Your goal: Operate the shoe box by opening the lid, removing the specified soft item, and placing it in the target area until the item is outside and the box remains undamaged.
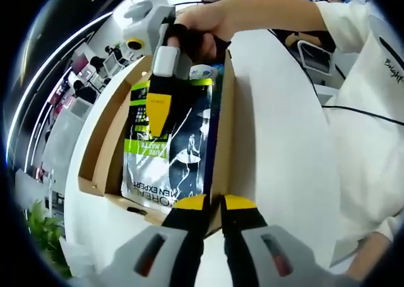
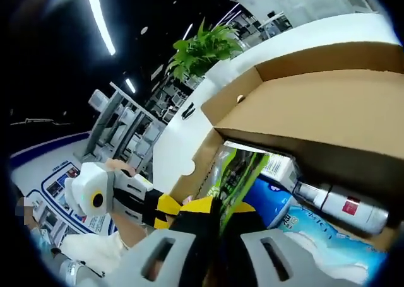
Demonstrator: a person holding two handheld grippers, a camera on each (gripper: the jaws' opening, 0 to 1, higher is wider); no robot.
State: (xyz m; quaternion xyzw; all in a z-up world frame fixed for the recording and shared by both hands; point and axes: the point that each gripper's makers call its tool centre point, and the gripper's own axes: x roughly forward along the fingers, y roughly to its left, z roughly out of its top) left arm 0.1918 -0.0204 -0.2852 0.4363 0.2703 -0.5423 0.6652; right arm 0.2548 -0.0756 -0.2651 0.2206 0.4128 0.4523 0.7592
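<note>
One shoe box [image 1: 104, 154] stands open on the white table [image 1: 284, 129], holding one green-and-black pouch [image 1: 170, 154], a bottle [image 2: 338, 205] and a blue pack [image 2: 271, 202]. The right tool [image 2: 219, 216] is clamped on the pouch's top edge inside the box, tight between cardboard walls; the left tool [image 1: 214, 205] is pinched on the box's near rim

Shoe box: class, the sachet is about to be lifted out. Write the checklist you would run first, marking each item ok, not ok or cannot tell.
1. Lid open, folded back from the shoe box: ok.
2. Right gripper shut on the top of the sachet: ok.
3. Left gripper clamped on the box's wall to steady it: ok.
4. Sachet free of its neighbours, the bottle and the blue pack: cannot tell.
5. Cardboard untorn where visible: ok.
6. Target area ready: cannot tell.
</note>
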